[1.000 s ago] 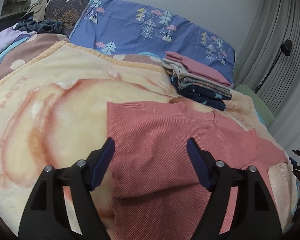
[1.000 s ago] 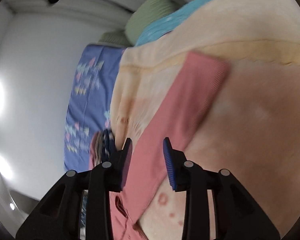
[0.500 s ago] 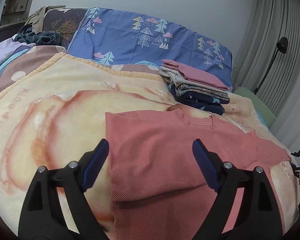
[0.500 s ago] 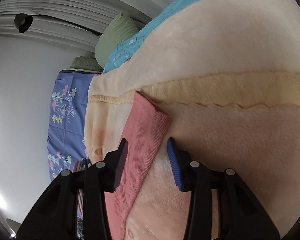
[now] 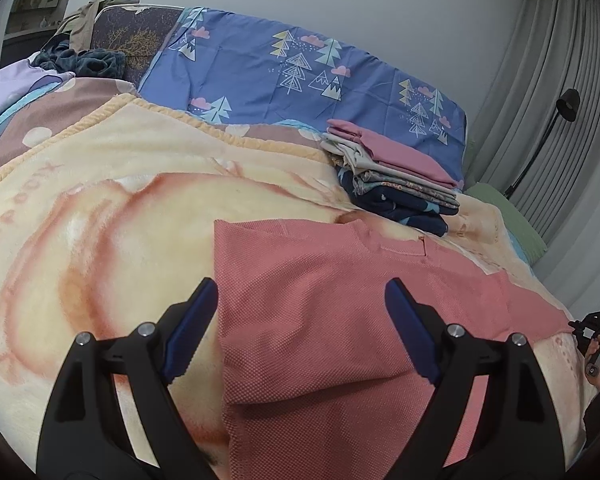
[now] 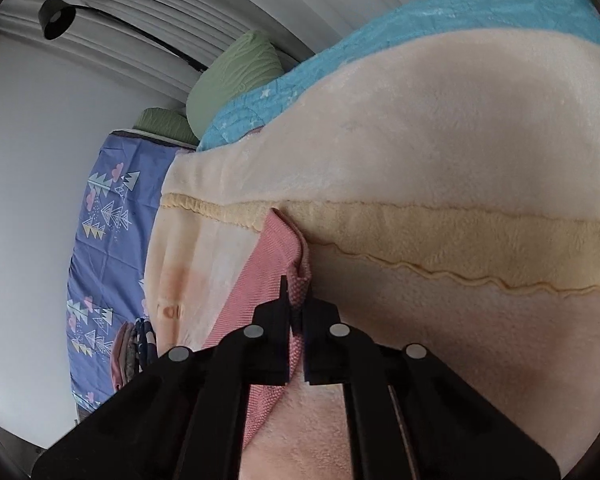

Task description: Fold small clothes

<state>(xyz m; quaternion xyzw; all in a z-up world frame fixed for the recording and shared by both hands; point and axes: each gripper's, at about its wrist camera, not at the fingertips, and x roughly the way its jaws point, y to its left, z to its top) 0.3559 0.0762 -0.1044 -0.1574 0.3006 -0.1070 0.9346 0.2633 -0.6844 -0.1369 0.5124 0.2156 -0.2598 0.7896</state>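
Observation:
A salmon-pink knit shirt lies spread on the peach fleece blanket, its left side folded over its body. My left gripper hovers open just above the folded part, with nothing between its blue pads. In the left wrist view my right gripper shows at the far right edge, at the tip of the shirt's outstretched sleeve. The right wrist view has my right gripper shut on the end of that pink sleeve, the cloth bunched between its jaws.
A stack of folded clothes sits at the back of the blanket, before a blue tree-print pillow. Loose clothes lie at the back left. A green cushion, grey curtain and black lamp stand to the right.
My right gripper moved down onto the sleeve end and closed on it. My left gripper's jaws widened slightly, then held still over the shirt.

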